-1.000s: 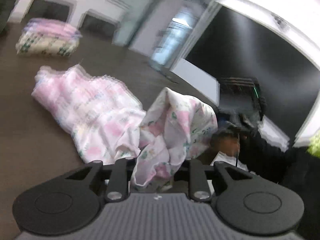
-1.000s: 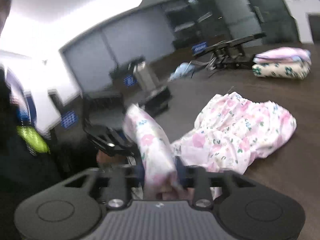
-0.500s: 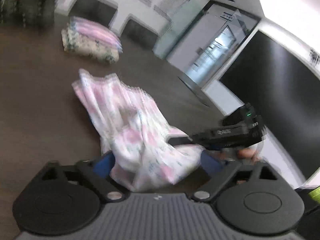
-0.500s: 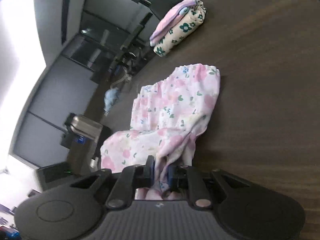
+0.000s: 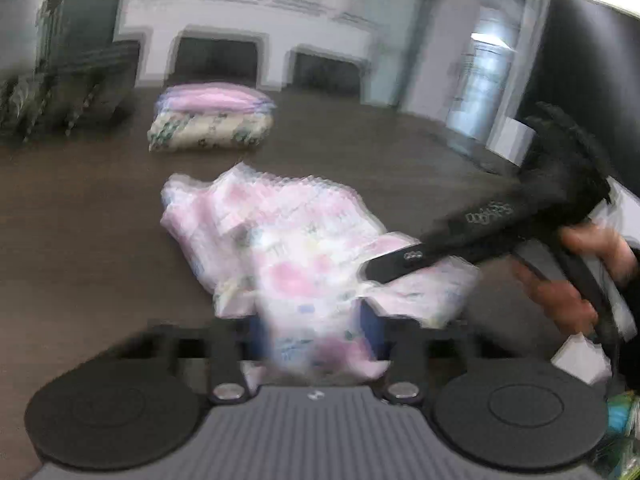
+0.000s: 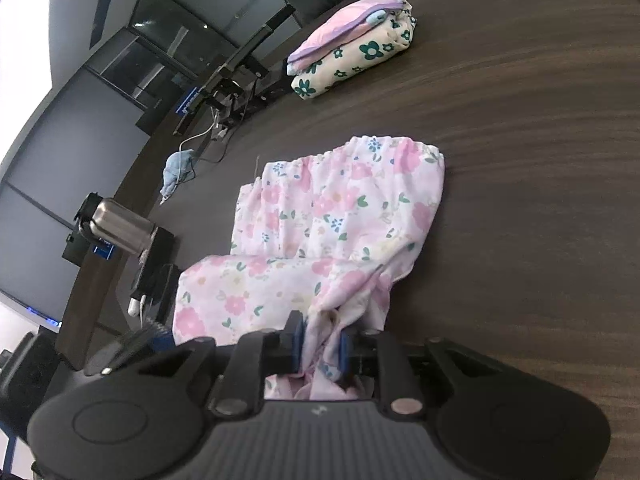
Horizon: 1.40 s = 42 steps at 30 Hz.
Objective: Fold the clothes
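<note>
Left gripper (image 5: pixel 316 336) jaws closing, right gripper (image 6: pixel 320 350) jaws opening, both around the floral garment (image 6: pixel 336 216) on the bench (image 6: pixel 520 160).

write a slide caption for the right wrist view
Right tongs opening around a bunched floral garment on the dark table.

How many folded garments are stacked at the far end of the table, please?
2: a cream garment with dark green flowers lies at the bottom on the table, and a pink garment rests on top of it. Others may be hidden between them.
</note>
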Motion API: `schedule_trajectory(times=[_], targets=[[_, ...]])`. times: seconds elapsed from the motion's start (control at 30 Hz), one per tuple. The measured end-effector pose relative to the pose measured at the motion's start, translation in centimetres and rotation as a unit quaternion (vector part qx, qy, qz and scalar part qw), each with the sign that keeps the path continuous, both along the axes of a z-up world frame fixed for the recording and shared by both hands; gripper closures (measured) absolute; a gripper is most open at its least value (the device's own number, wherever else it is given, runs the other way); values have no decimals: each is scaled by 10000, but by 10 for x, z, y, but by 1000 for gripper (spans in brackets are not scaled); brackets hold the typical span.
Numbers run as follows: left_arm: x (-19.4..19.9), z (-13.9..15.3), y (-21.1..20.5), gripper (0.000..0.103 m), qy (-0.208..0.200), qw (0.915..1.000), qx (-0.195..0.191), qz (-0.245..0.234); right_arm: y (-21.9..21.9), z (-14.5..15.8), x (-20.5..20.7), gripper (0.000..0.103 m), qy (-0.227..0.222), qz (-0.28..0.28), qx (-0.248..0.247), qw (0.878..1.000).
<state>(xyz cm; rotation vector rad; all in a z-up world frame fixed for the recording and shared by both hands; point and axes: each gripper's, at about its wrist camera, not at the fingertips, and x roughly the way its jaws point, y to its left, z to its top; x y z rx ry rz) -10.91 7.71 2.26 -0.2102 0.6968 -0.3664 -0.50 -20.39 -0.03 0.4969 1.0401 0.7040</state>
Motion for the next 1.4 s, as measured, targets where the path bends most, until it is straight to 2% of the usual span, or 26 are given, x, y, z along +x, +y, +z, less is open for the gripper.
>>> schedule_trajectory(times=[0.03,0.1,0.17,0.2,0.23,0.27,0.33,0.4,0.47,0.53,0.57,0.6,0.63,0.67,0.73,0.77,0.83,0.9,0.93,1.0,1.03,1.07,1.2,1.3,1.33,1.4], targets=[[2,-4,10,74,145,9990,-385,150,-1,1,-1,77,-49,-5,-8,10000],[5,-12,28,76,408,9926,-1069,415,-4,9,-9,70,-355,-43,-130,9993],[5,-16,35,79,535,9872,-1388,574,0,24,-24,67,-1010,-107,-588,9931],[5,-16,36,79,586,9849,-1495,652,3,33,-34,71,-1399,-198,-835,9864],[5,-16,36,80,628,9829,-1582,697,5,41,-44,85,-1794,-317,-1000,9782],[5,-16,36,81,660,9817,-1643,706,6,50,-53,91,-2183,-463,-1049,9691],[5,-16,36,82,723,9789,-1767,722,6,62,-65,93,-2686,-694,-975,9558],[5,-19,39,82,783,9745,-1959,761,16,62,-65,95,-2696,-491,-716,9591],[5,-22,41,81,800,9720,-2064,791,42,51,-56,95,-2456,-156,-773,9662],[2,-19,34,77,649,9804,-1721,709,65,33,-43,94,-2201,-85,-1084,9694],[0,-16,28,67,523,9867,-1426,579,73,25,-39,93,-2091,-116,-1241,9699],[-3,-11,23,56,403,9926,-1094,354,79,18,-36,93,-2022,-152,-1351,9699],[-7,-5,20,32,292,9970,-715,14,81,14,-34,93,-1992,-192,-1368,9702],[-11,1,16,18,180,9987,-335,-325,81,14,-34,93,-1973,-224,-1345,9708],[-25,16,18,18,-351,9962,244,-765,81,12,-34,94,-1964,-259,-1320,9712],[-31,24,21,18,-635,9938,362,-843,81,12,-35,94,-2009,-226,-1347,9700],[-34,41,25,18,-1074,9915,213,-710,83,10,-37,94,-2085,-169,-1398,9678],[-23,46,14,19,-1224,9918,90,-360,86,11,-36,94,-2100,-155,-1439,9669],[-15,41,4,22,-1239,9918,251,-210,87,12,-37,94,-2121,-150,-1460,9662],[3,32,-13,40,-1182,9912,583,119,87,11,-40,94,-2182,-136,-1505,9641],[12,26,-16,65,-1010,9914,765,329,87,11,-41,94,-2196,-121,-1503,9639],[20,20,-17,75,-805,9916,861,535,85,12,-42,94,-2193,-106,-1484,9642],[34,3,-13,77,-404,9931,835,713,70,20,-48,91,-2358,-346,-1302,9624],[33,-5,-6,76,-221,9941,691,808,70,28,-54,92,-2821,-668,-1519,9449],[31,-5,-4,76,-214,9942,651,831,73,24,-51,94,-2769,-657,-1688,9437],[28,-4,-2,75,-226,9942,641,829,73,14,-43,98,-2475,-687,-1827,9490]])
